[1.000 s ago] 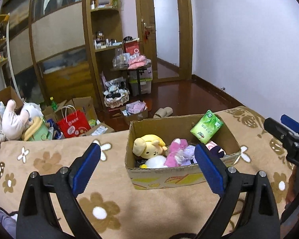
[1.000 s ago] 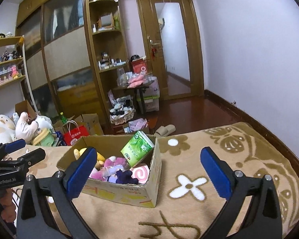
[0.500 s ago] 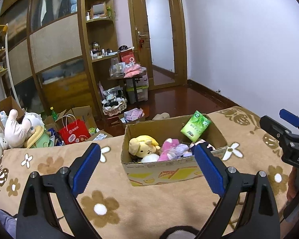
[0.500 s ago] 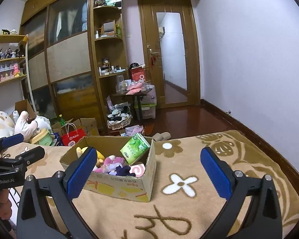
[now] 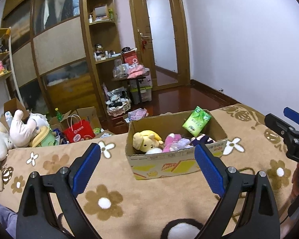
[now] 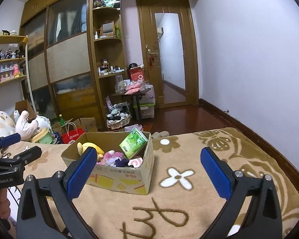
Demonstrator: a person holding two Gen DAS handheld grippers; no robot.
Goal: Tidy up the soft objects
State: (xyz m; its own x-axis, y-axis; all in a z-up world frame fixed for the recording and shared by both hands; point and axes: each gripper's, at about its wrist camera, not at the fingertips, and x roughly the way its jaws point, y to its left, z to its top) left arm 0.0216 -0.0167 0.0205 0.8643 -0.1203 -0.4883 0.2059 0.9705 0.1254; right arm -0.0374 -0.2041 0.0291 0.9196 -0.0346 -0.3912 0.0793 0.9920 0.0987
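Right now the cardboard box (image 5: 176, 159) sits on the tan flowered blanket (image 5: 119, 181), and everything else is placed from it. Inside the box lie a yellow plush dog (image 5: 147, 140) at its left end, a pink and purple plush (image 5: 176, 142) in its middle, a dark plush (image 6: 122, 162) and a pink swirl toy (image 6: 135, 161) toward its right end, with a green tissue pack (image 5: 196, 123) leaning tilted against the far right wall of the box. The left gripper (image 5: 147, 165) hangs in front of the box, its 2 blue pads spread wide and empty, while the right gripper (image 6: 148, 171) hangs to the right of the box, likewise spread wide with nothing between the pads. Well to the left of the box, white stuffed animals (image 5: 14, 131) pile at the blanket's edge, and a red paper bag (image 5: 78, 132) stands on the floor behind the box's left side
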